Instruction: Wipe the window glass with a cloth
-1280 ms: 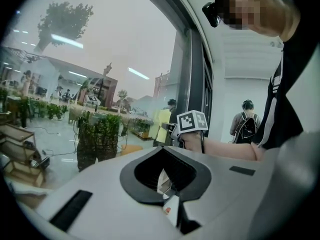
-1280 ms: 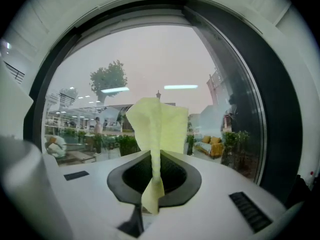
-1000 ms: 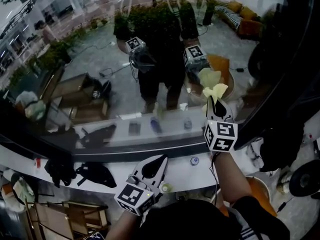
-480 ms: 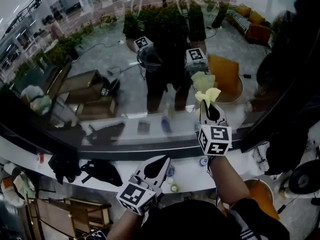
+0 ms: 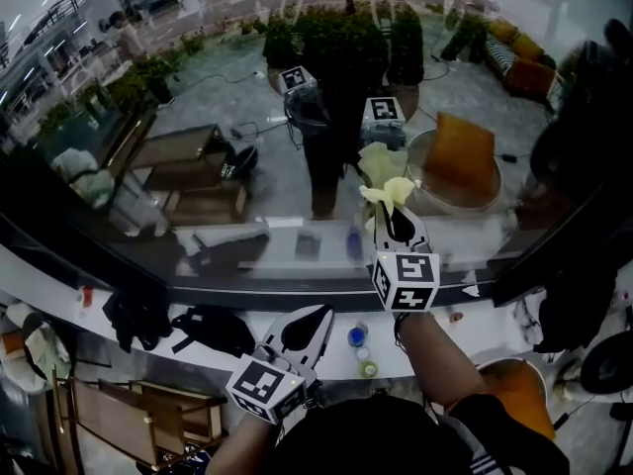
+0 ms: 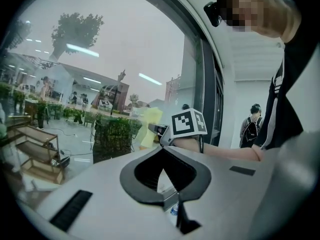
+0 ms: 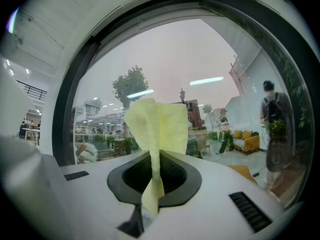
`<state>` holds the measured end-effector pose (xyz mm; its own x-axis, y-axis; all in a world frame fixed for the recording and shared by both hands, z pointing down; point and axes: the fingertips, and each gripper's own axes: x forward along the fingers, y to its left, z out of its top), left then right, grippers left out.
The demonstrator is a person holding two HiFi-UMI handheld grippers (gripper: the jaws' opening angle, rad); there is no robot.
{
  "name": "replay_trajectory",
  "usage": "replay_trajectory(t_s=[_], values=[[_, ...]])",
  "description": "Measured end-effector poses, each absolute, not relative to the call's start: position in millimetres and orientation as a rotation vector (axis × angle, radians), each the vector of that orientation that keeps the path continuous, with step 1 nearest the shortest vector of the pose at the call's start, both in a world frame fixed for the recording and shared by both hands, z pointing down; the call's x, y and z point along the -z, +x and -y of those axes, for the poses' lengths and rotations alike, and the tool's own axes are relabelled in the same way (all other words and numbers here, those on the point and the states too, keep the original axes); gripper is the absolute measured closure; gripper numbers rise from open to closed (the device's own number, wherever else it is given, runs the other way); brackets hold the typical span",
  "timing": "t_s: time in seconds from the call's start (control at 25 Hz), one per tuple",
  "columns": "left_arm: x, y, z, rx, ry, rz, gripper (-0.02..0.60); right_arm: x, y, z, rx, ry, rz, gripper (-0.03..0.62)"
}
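Note:
The window glass [image 5: 198,97] fills the upper part of the head view and mirrors both marker cubes. My right gripper [image 5: 394,211] is raised up to the pane, shut on a pale yellow cloth [image 5: 393,192] whose loose top presses against the glass. The right gripper view shows that cloth [image 7: 158,121] pinched between the jaws of the right gripper [image 7: 158,156] and fanning out above them. My left gripper [image 5: 318,315] hangs lower over the sill, shut with nothing in it. From the left gripper [image 6: 163,151], the cloth [image 6: 149,126] shows beside the right gripper's cube.
A white sill [image 5: 59,285] runs under the pane. On it lie two black bags [image 5: 213,330], a blue-capped bottle [image 5: 357,336] and a green cap [image 5: 368,369]. A dark window frame [image 5: 554,245] closes the right side. A person with a backpack [image 6: 252,129] stands behind.
The right gripper has slid the cloth leftward along the glass. The left gripper stays low over the sill, still shut.

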<state>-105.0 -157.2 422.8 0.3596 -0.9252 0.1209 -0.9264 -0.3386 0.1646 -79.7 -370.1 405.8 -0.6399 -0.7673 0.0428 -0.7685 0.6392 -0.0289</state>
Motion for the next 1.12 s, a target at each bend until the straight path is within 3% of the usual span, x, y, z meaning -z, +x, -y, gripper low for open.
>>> replay_trajectory(t_s=[1.12], values=[[-438.4,-278.4,87.0,-0.001,2.329,1.837,0.583,-433.2,-316.0,281.2,-0.09,0.968,2.907,0.555]])
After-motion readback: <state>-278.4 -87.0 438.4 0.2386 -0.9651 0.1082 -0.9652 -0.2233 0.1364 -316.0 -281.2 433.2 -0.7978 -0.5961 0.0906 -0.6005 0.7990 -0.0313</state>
